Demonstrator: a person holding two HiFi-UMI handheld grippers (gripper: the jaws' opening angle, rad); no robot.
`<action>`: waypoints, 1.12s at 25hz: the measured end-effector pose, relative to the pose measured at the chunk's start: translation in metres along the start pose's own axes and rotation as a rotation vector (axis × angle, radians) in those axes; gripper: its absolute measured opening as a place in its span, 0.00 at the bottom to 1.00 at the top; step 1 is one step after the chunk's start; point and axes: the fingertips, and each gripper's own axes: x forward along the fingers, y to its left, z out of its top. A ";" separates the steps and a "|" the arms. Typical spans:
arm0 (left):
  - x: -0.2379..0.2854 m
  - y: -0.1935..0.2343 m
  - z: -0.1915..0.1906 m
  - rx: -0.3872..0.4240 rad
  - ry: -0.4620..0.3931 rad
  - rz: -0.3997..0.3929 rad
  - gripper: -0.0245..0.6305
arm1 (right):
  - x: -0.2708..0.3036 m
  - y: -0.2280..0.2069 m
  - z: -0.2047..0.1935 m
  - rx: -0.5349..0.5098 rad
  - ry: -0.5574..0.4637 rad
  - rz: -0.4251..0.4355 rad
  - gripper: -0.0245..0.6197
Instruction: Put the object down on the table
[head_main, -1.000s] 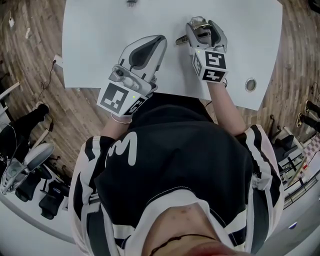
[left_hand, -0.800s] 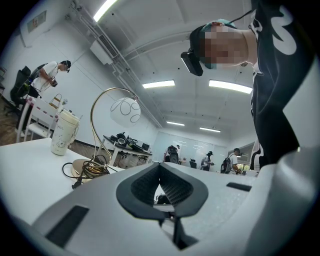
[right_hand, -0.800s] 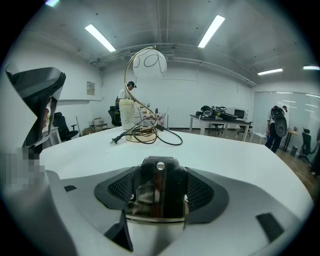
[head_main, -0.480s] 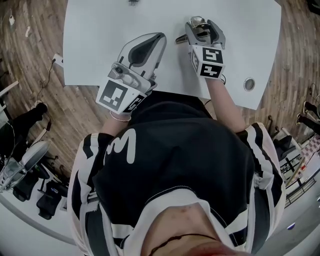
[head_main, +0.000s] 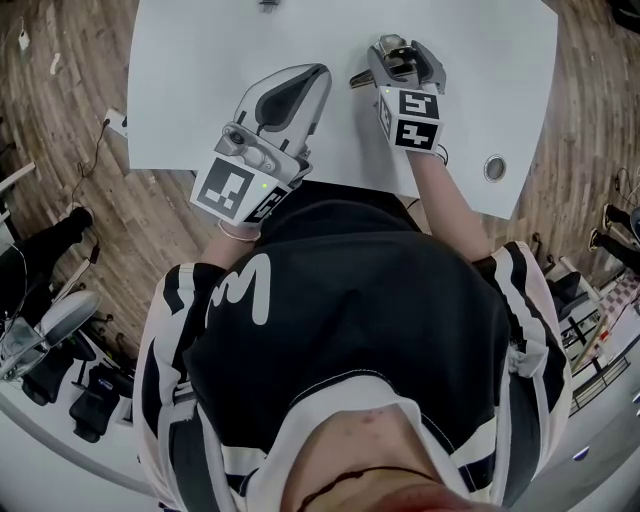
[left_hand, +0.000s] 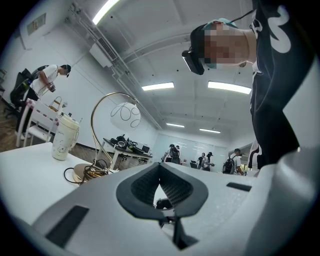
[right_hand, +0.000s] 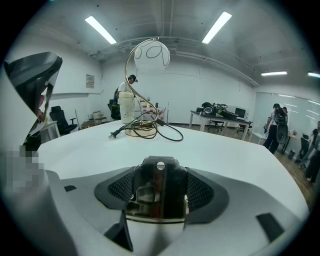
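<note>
clamping a metal object (right_hand: 159, 192) over the white table (head_main: 200, 80), right gripper (head_main: 400, 50); left gripper (head_main: 315, 75) clenched; wood floor (head_main: 60, 120).

You hold a mirror-glossy chrome metal piece (right_hand: 160, 180) between the dark mesh-textured pads (right_hand: 201, 192) of your right gripper (right_hand: 160, 202); the white tabletop (right_hand: 225, 150) looks smooth, matt.
</note>
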 end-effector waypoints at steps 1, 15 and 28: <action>0.000 0.000 0.000 0.000 -0.001 -0.001 0.04 | 0.001 0.001 0.000 -0.001 0.002 -0.001 0.50; -0.001 0.005 0.016 0.015 -0.042 0.010 0.04 | 0.004 0.002 -0.006 -0.024 0.064 -0.015 0.50; 0.005 -0.007 0.021 0.028 -0.034 -0.027 0.04 | 0.006 0.001 -0.012 -0.027 0.087 -0.027 0.49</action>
